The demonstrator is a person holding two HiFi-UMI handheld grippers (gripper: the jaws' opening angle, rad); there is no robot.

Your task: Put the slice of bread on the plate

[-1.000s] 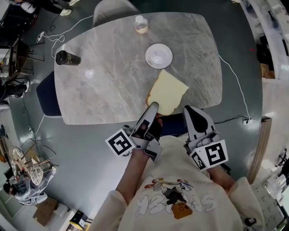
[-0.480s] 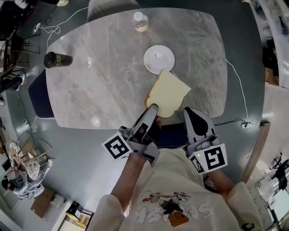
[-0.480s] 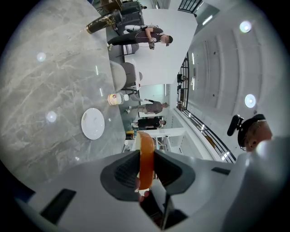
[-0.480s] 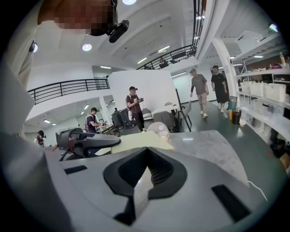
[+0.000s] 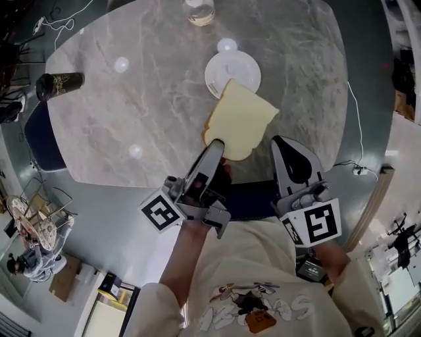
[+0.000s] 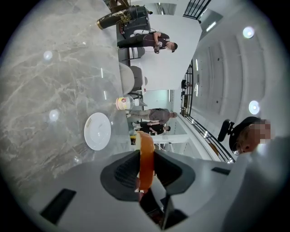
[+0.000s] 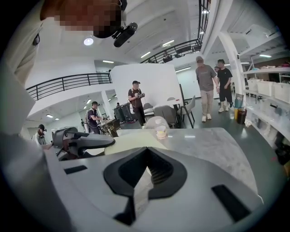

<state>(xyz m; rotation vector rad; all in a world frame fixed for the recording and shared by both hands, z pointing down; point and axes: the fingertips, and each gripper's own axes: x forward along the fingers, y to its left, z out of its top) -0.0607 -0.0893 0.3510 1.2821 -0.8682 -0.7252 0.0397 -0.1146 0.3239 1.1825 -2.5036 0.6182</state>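
1. The left gripper is clamping its jaws on the near edge of the bread. In the left gripper view the slice is standing edge-on between the two pads.
2. In the head view, the bread is reaching from those jaws toward the upper middle of the frame, over the near edge of the table. Its far corner is overlapping the lower rim of the plate, though I cannot tell whether the two are touching.
3. The right gripper is hanging just right of the bread, apart from it. Its jaws are meeting at the tips, empty.
4. The plate is sitting on the table at the upper middle of the head view — white, round, and bare apart from that corner of bread.
5. A bottle is standing at the top edge of the frame, beyond the plate.
6. A dark can is sitting at the upper left, near the table's left edge and well apart from everything else.
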